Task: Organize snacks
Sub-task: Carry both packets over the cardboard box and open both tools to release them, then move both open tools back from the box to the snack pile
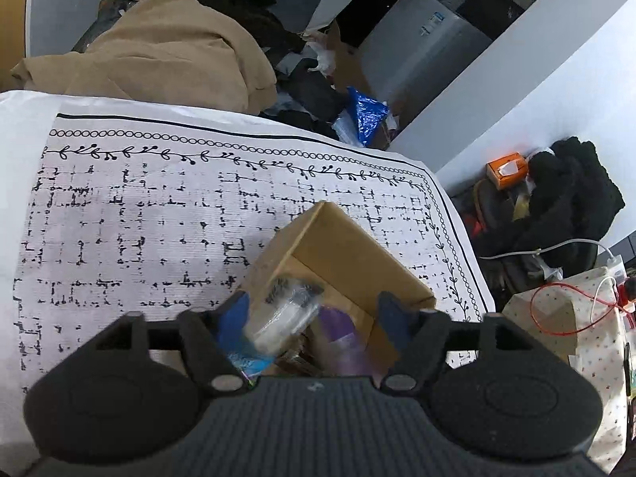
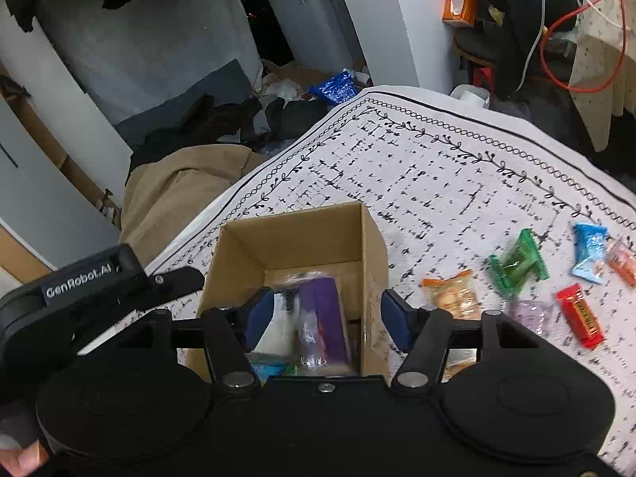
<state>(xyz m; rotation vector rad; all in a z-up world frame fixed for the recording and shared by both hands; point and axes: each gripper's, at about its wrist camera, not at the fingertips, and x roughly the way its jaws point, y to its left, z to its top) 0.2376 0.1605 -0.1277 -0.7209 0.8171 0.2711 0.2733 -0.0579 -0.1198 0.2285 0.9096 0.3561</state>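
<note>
An open cardboard box (image 1: 349, 246) (image 2: 294, 238) stands on the patterned tablecloth. My left gripper (image 1: 313, 302) hovers over it, jaws apart, with a blurred clear-wrapped snack (image 1: 286, 312) loose between them and touching neither pad. A purple packet (image 1: 342, 334) lies beside it. My right gripper (image 2: 326, 296) is open above the same box, over the purple packet (image 2: 322, 310) and a clear wrapper inside. Several snacks lie on the cloth to the right: an orange packet (image 2: 451, 294), a green one (image 2: 516, 262), a blue one (image 2: 590, 250) and a red one (image 2: 580, 316).
The white tablecloth (image 1: 139, 206) covers the table up to its far edge. Beyond the edge are a tan cloth heap (image 1: 171, 47), dark clothes and a blue foil bag (image 1: 367, 115) on the floor. The left gripper's black body (image 2: 99, 290) sits just left of the box.
</note>
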